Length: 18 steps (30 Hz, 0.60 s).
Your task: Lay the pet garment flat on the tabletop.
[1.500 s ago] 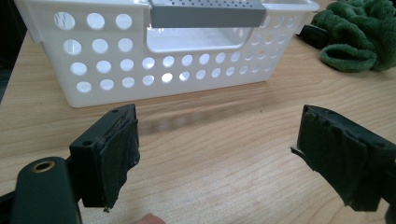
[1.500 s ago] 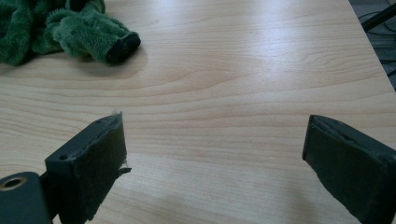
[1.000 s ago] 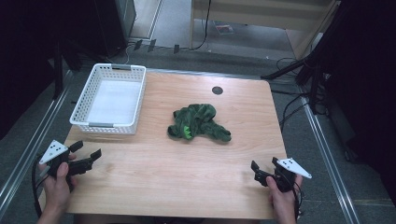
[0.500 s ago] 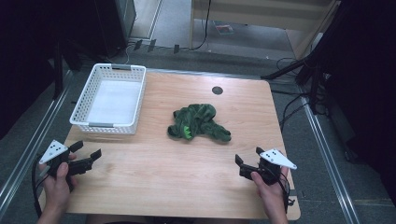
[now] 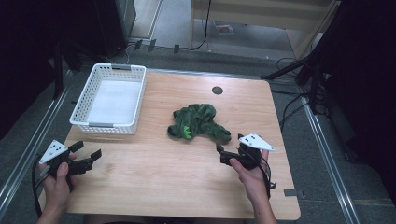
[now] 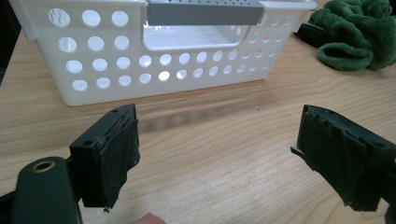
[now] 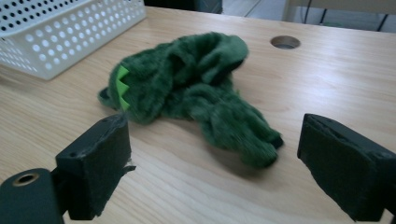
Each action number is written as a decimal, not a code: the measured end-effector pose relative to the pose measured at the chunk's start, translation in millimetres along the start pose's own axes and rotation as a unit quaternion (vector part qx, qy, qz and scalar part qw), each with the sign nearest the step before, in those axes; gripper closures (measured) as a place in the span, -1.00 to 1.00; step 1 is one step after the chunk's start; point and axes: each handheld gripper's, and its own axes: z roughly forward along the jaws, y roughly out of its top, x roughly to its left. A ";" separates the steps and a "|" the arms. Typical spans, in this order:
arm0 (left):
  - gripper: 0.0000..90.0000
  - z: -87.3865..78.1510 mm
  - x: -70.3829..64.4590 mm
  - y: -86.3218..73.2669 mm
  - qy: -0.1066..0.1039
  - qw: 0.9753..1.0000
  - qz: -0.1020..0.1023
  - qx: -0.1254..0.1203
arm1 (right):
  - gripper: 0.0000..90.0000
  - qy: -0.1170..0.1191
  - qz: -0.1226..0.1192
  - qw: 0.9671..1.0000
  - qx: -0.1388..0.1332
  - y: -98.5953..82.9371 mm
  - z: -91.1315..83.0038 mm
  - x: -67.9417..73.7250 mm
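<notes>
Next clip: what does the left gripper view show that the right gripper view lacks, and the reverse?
Left gripper view alone: the grey handle strip on the near end wall of the white perforated plastic basket, and the left gripper with its jaws wide apart above bare wood.

Right gripper view alone: the bright green spikes on the dark green plush toy, the round hole in the tabletop, and the open right gripper aimed at the toy.

Both: the basket, the toy and the wooden table.

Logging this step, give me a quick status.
Left gripper and right gripper open, empty. Fuzzy green plush toy on the wooden table, ahead of right gripper. Path clear.
</notes>
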 end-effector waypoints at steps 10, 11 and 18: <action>-0.70 -0.2 -0.1 -0.1 -0.002 1.000 0.000 0.000 | -1.00 0.026 -0.007 0.999 0.027 25.1 53.5 28.0; -0.70 -0.2 -0.3 -0.1 -0.002 1.000 0.001 0.002 | -1.00 0.027 -0.007 0.999 0.031 27.5 60.1 30.8; -0.70 0.0 -0.5 0.0 -0.001 1.000 0.001 0.003 | -1.00 0.031 0.008 0.997 0.068 40.1 99.9 41.7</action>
